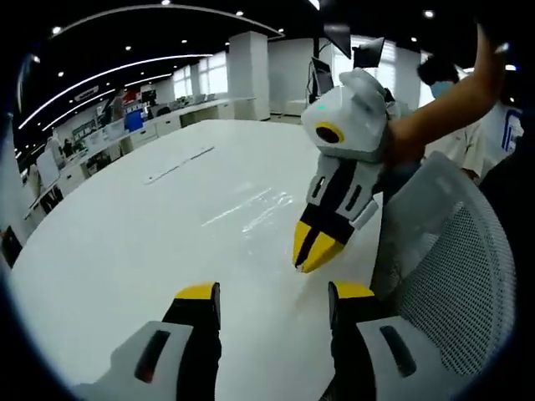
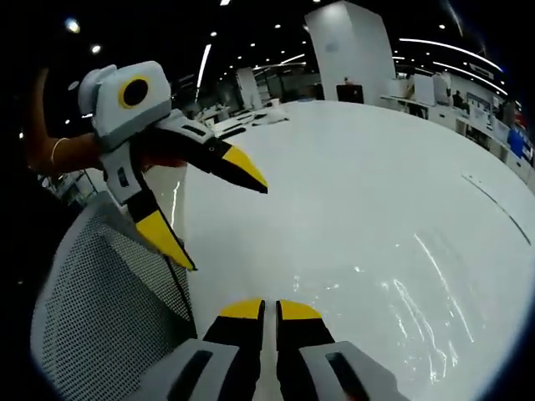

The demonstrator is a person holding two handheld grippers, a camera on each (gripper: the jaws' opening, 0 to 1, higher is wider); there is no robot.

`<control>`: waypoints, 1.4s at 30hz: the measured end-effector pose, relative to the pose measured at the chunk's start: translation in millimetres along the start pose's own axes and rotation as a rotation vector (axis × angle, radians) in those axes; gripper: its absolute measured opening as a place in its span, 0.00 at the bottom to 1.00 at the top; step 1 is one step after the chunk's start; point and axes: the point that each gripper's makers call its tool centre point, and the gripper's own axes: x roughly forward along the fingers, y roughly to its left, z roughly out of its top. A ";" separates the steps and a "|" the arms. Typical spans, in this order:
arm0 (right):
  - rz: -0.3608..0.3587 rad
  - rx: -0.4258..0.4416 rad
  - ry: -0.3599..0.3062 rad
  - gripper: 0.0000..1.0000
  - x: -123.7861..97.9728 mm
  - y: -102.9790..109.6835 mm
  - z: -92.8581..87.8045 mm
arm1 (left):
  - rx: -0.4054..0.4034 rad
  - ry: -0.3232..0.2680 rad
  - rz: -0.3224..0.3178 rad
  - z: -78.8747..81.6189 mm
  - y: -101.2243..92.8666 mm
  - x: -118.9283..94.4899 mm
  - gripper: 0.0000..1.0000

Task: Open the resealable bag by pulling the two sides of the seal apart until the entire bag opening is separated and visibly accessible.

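left gripper view: clear bag (image 1: 251,209) flat on desk (image 1: 125,242), untouched
left gripper (image 1: 272,301): jaws spread
right gripper (image 2: 269,311): jaws pressed together, empty
progress: seal-pull not started

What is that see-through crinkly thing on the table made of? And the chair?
The bag looks like thin clear plastic film: the white table shows through it, and its creases catch shiny streaks of light. The chair back looks like grey woven mesh, full of tiny holes, on a smooth frame, probably plastic.
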 end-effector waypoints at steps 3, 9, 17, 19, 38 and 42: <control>0.020 0.012 0.007 0.01 -1.6 7.5 -2.9 | 0.063 0.045 -0.018 -5.3 -7.0 5.4 0.45; 0.052 0.001 0.028 0.01 -5.0 20.3 -7.3 | 0.132 0.111 -0.076 -14.4 -22.9 15.1 0.40; 0.085 -0.006 0.046 0.01 -6.7 33.6 -9.9 | 0.237 0.126 -0.137 -13.9 -41.5 19.4 0.27; 0.094 -0.013 0.051 0.01 -6.8 37.2 -10.3 | 0.275 0.150 -0.160 -17.2 -46.8 19.6 0.21; 0.133 -0.079 0.130 0.01 -6.0 58.2 -24.5 | 0.531 0.233 -0.270 -33.2 -79.3 23.9 0.00; 0.103 -0.174 0.150 0.01 -6.8 59.0 -25.3 | 0.564 0.214 -0.274 -30.6 -81.2 22.9 0.00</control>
